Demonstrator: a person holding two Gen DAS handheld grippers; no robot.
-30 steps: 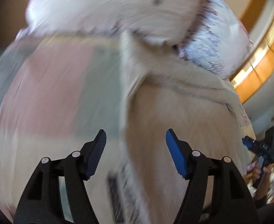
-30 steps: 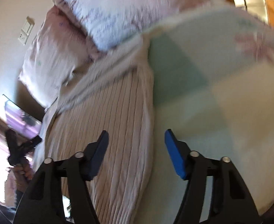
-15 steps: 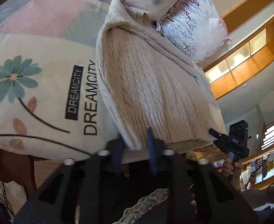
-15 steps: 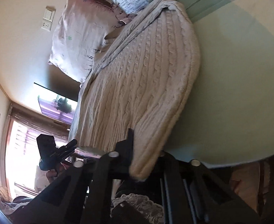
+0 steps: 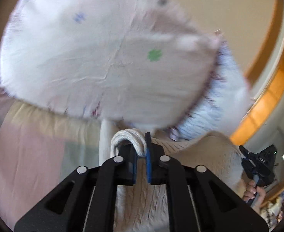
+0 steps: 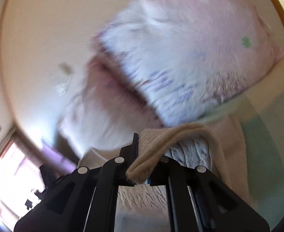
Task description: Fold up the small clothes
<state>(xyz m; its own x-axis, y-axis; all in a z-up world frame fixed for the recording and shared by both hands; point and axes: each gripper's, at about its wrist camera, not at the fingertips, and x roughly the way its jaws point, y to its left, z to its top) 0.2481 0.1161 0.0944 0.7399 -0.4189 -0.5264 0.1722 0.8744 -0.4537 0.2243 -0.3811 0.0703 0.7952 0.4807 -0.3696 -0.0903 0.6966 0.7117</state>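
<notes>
The cream cable-knit sweater [image 5: 190, 154], half a second ago pinched flat at the bed's foot edge, is now carried hem-first toward the pillows [image 5: 107, 58], left gripper [image 5: 141, 155] and right gripper [image 6: 140, 174] each clamped on it, so the fold is judged underway.

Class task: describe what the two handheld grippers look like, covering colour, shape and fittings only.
Both the left gripper and the right gripper are matte black, with angular linkage arms, triangular cut-outs and round silver rivets. The fingers carry blue pads. No cables or sleeves show.
</notes>
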